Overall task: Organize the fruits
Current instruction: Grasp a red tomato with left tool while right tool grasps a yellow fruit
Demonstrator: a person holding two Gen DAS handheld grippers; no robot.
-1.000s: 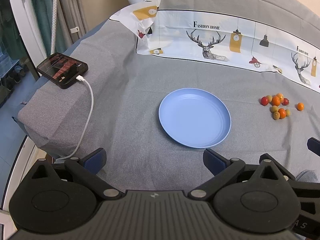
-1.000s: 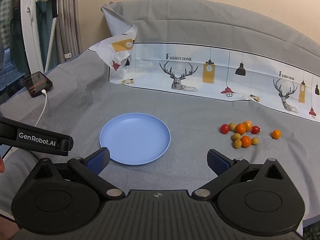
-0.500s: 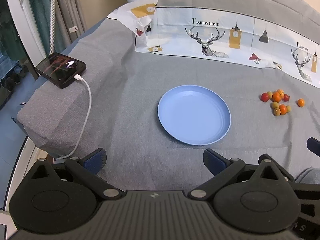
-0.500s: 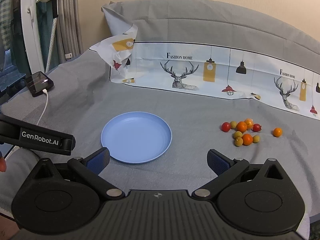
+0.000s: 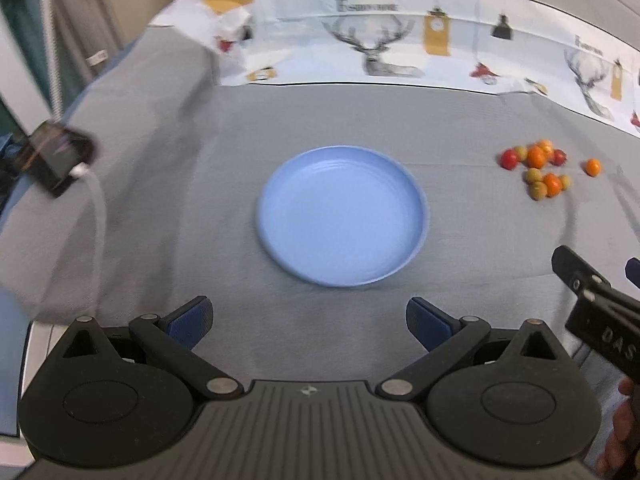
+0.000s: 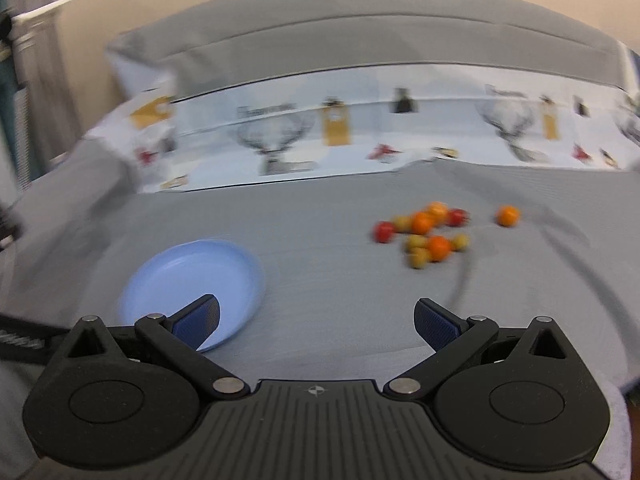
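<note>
The left gripper (image 5: 308, 320) has its blue-padded fingers (image 5: 191, 322) spread wide with nothing between them, hanging over the near edge of a surface covered in grey cloth (image 5: 192, 184). Straight ahead of it a round light-blue plastic plate (image 5: 342, 216) lies flat on the cloth with nothing on it. To the right of the plate and well apart from it sits a cluster of small red, orange and yellow-green fruits (image 5: 536, 168), with one orange fruit (image 5: 592, 167) lying a little to the right of the rest. A black phone (image 5: 54, 156) with a white cable (image 5: 98, 216) rests at the far left edge. A white printed cloth with deer and lamps (image 5: 400, 48) runs along the far side.

The right gripper (image 6: 316, 324) is likewise wide open and holds nothing; its view is blurred. The plate lies near left before it, partly behind the left finger, and the fruits lie farther off to the right.
</note>
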